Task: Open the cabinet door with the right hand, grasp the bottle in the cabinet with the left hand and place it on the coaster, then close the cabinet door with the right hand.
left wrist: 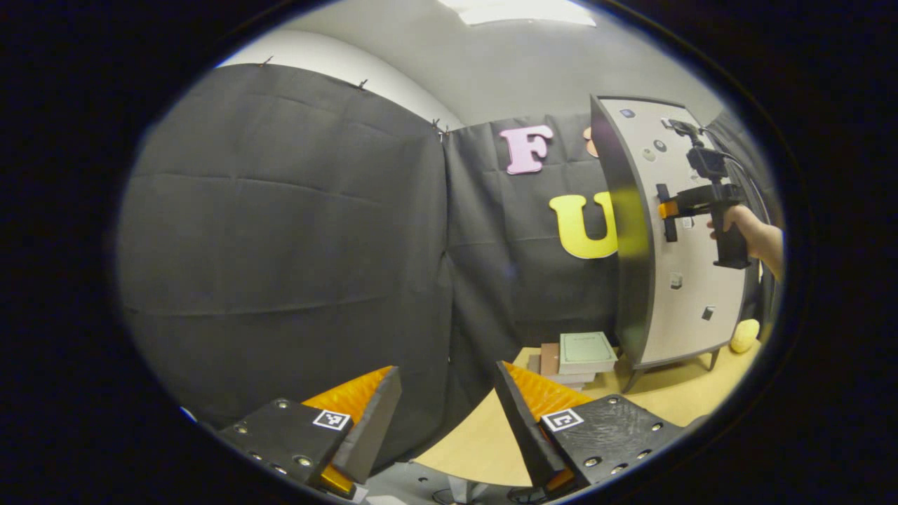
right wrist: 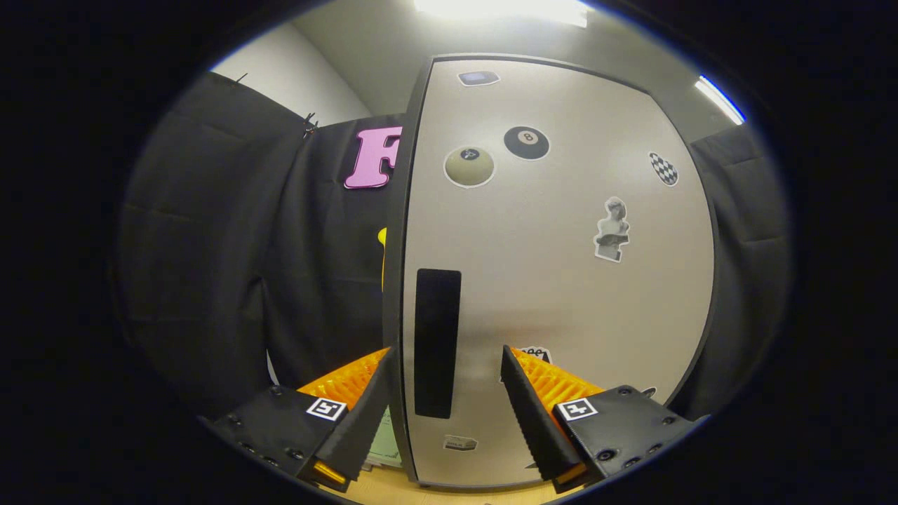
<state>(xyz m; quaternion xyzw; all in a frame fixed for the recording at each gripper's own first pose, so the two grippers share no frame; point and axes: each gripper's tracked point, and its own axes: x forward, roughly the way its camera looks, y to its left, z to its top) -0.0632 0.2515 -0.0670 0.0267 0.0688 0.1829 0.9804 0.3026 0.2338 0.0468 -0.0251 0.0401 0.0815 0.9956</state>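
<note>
L gripper (left wrist: 449,414) hangs wide open w/ nothing between fingers, low over table (left wrist: 484,442) edge, well apart from cabinet (left wrist: 673,238). Cabinet stands far R on table, door (right wrist: 561,280) shut. Books (left wrist: 579,354) just beside its L foot; yellow obj (left wrist: 745,335) by its R side. R gripper (right wrist: 445,407) open wide, fingers either side of door's black handle (right wrist: 436,344), not pressing. Hand (left wrist: 744,224) holds it. Bottle, coaster: can't tell where.

The pale wooden tabletop (left wrist: 484,442) carries a tall grey cabinet on short dark legs (left wrist: 684,231), a small stack of books with a pale green cover on top (left wrist: 579,354) just beside it, and a rounded yellow object (left wrist: 744,335) behind the cabinet's far corner.
</note>
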